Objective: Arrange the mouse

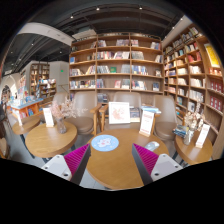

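Gripper (112, 160) is spread wide, nothing held. The mouse is either out of view or too small to spot, so its direction can't be called. A blue disc (105, 143) lies on the wooden table (112, 170), ahead of the fingers; bookshelves (118, 65) stand beyond the disc.

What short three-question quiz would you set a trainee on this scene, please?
1. True or false: the gripper with magenta pads is shut on an object.
2. Where does the round light-blue disc lie? A) on the brown wooden table, just ahead of the fingers; B) on a chair; C) on the floor.
3. Fill in: beyond the table stand tall wooden ______ full of books.

Key: 1 false, the fingers are open and hold nothing; 2 A; 3 bookshelves.
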Demonstrator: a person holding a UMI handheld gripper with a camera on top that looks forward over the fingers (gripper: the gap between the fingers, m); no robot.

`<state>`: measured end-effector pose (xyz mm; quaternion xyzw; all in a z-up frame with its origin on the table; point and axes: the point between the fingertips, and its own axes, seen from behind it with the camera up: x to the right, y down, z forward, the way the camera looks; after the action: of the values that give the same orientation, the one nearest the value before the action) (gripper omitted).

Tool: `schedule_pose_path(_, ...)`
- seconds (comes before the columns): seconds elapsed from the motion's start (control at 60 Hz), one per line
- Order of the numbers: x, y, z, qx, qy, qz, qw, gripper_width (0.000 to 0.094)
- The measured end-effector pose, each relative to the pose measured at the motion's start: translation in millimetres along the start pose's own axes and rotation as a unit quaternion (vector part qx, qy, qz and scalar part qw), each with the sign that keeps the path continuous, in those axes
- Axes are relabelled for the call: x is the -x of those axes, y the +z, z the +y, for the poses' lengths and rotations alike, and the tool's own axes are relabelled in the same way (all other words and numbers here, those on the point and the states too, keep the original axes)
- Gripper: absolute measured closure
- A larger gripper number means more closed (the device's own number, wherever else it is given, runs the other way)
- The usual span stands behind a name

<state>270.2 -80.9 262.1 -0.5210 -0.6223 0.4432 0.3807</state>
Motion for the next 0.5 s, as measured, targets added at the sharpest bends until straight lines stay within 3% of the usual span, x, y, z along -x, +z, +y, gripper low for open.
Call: schedule_pose_path(0.5, -160, 56, 88, 0.066, -0.012, 0.107, 0.992, 0.0082)
